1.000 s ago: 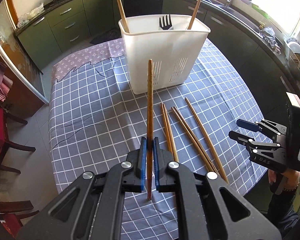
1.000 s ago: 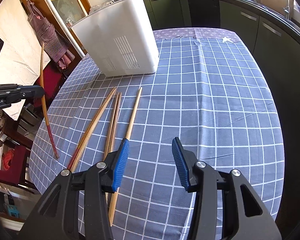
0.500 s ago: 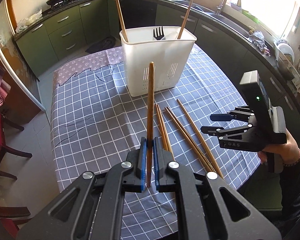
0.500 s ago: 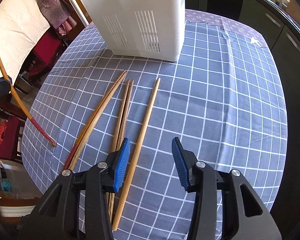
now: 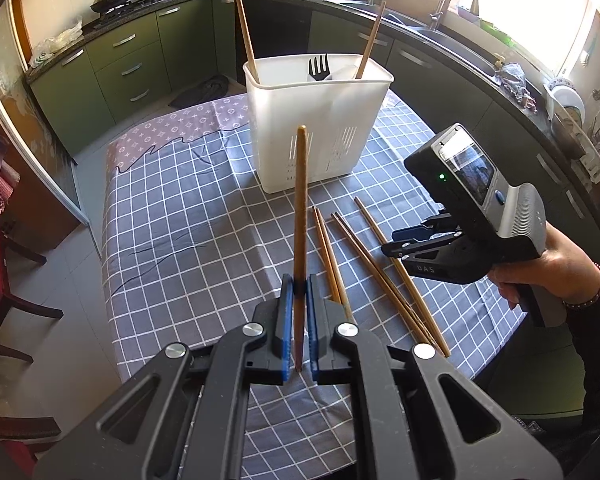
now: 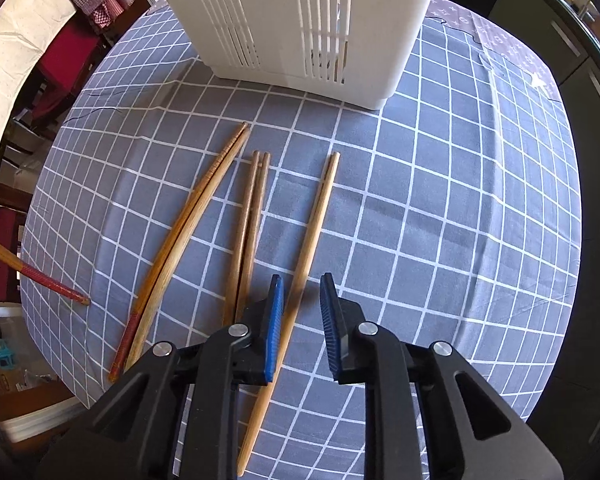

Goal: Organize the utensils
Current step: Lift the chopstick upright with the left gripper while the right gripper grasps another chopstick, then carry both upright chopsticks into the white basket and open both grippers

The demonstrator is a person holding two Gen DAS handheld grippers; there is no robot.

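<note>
My left gripper [image 5: 298, 286] is shut on a brown wooden chopstick [image 5: 300, 200], which stands nearly upright in front of the white slotted utensil caddy [image 5: 316, 120]. The caddy holds two chopsticks and a black fork [image 5: 319, 67]. Several loose chopsticks [image 5: 364, 264] lie on the checked tablecloth to the right. My right gripper [image 6: 300, 284] points down over them with its jaws closing. A single pale chopstick [image 6: 316, 220] lies between its blue pads [image 6: 275, 320], close to the left one, with a gap still showing. Two chopstick pairs [image 6: 192, 216] [image 6: 250, 220] lie to its left.
The grey checked tablecloth [image 5: 172, 216] covers a rounded table, with its edges close at the left and front. Dark wooden chairs [image 5: 4, 280] stand at the left. Green kitchen cabinets [image 5: 116, 64] and a counter with a sink run behind. A person's hand [image 5: 548, 268] holds the right gripper.
The right gripper has come in from the table's right side, tipped downward over the loose chopsticks and narrowed its jaws around the single pale one. The left gripper still holds its chopstick.
</note>
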